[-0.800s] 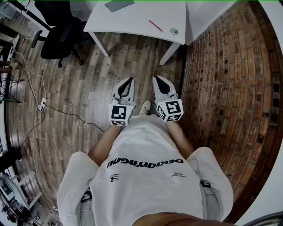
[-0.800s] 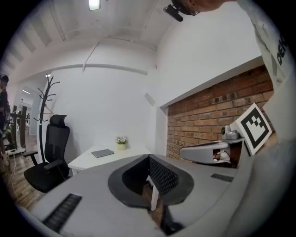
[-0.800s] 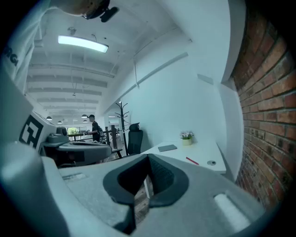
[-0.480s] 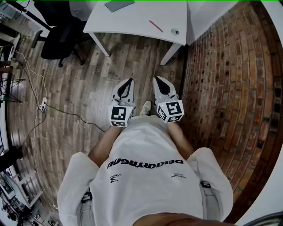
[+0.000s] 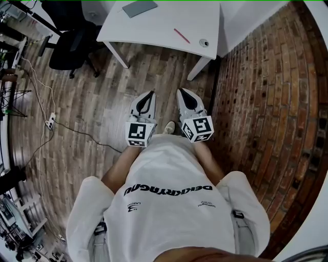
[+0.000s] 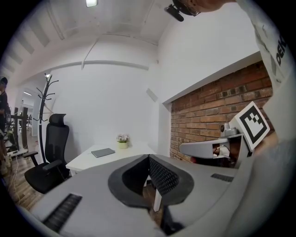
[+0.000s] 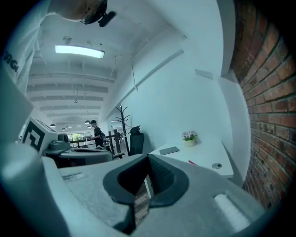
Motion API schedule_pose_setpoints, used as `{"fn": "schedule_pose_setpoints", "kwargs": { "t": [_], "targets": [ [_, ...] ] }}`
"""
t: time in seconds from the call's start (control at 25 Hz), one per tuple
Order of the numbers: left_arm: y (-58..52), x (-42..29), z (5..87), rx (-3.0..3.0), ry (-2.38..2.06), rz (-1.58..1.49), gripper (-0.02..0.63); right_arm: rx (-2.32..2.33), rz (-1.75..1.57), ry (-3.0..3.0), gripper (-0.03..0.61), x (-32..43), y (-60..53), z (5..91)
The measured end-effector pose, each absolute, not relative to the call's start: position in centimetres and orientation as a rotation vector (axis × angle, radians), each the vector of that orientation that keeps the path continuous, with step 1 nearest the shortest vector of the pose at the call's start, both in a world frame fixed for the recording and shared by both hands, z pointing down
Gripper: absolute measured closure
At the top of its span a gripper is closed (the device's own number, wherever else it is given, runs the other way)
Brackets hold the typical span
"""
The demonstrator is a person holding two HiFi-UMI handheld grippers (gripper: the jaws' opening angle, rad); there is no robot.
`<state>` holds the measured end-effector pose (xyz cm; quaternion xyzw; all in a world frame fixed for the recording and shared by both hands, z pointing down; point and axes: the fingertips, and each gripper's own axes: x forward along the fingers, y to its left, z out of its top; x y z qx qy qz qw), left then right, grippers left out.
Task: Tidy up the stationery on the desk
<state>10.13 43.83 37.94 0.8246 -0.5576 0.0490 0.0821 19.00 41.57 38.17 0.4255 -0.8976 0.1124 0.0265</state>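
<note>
More of the white desk (image 5: 154,25) in the head view than a moment ago. Holding left gripper (image 5: 151,93) and right gripper (image 5: 180,91) clenched on nothing, well short of its red pen (image 5: 181,36) and grey notebook (image 5: 139,7). Only in the gripper views: a flower pot (image 7: 188,137) at the back.

The head view looks steeply down, with the desk (image 5: 154,23) at twelve o'clock. Both gripper views face that same desk nearly level, from well back.
</note>
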Motion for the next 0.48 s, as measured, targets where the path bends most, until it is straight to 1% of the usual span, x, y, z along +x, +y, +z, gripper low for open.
{"fn": "schedule_pose_setpoints", "kwargs": {
  "t": [0.48],
  "targets": [
    [39.2,13.5,39.6,2.440,-1.722,0.231,0.615,1.290,0.370,-2.805,0.578,22.6,36.2,39.3]
  ]
}}
